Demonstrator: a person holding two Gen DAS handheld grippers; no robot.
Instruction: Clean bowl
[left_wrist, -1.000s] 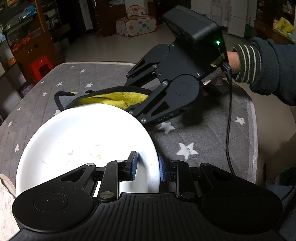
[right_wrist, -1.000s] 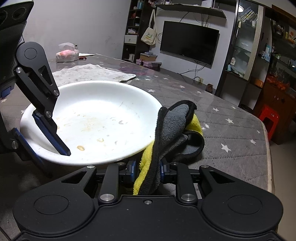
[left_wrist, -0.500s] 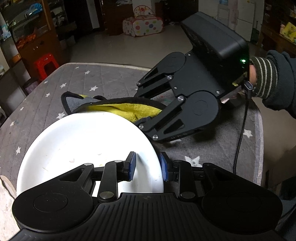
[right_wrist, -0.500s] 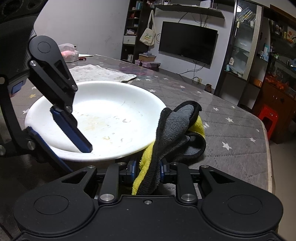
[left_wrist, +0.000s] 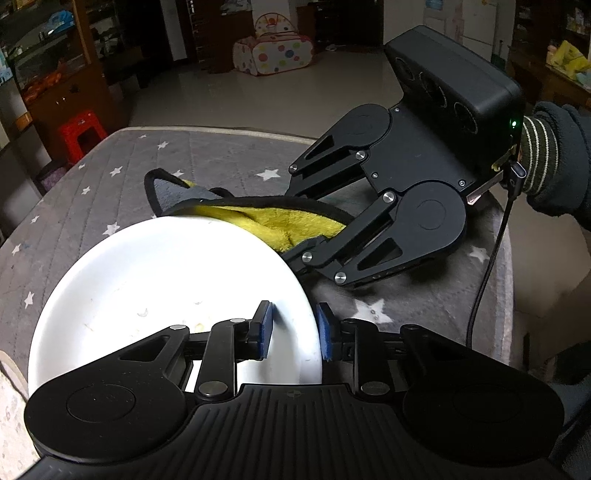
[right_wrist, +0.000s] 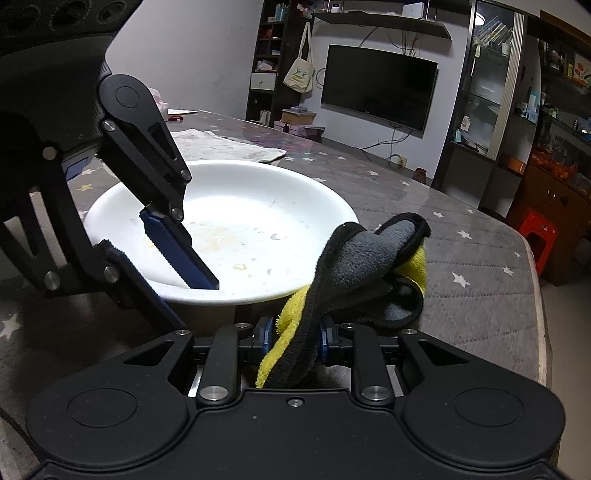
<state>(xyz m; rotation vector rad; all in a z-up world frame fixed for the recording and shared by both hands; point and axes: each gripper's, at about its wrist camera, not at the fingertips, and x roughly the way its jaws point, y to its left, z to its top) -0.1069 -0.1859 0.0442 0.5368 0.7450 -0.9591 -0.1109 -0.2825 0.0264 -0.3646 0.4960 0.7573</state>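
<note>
Shallow white ceramic bowl (right_wrist: 236, 221) sits on the grey star-print quilted bench (right_wrist: 461, 266), its inner face carrying yellowish smears and small dried flecks — not clean as it lies. Left gripper (left_wrist: 293, 330) straddles the near rim of the bowl, one blue pad inside and one outside; in the left wrist view a narrow gap shows between the pads and the rim, so I cannot tell whether it is truly clamped or only closing in. Right gripper (right_wrist: 293, 341) is closed on a bunched yellow-and-grey microfibre cloth with black edging (right_wrist: 369, 273), which stands up from the jaws and rests against the bowl's rim on the side away from the left gripper, outside the soiled area. Risks, as judged from here: if the rim hold is loose, any wiping pressure could make the bowl skid or tip on the soft quilted surface. The cloth is pinched at one narrow fold, so a hard scrub could drag it out of the jaws — or leave the loose end flopping without real contact on the stains. The two grippers work close together; a wide sweep could knock them.
</note>
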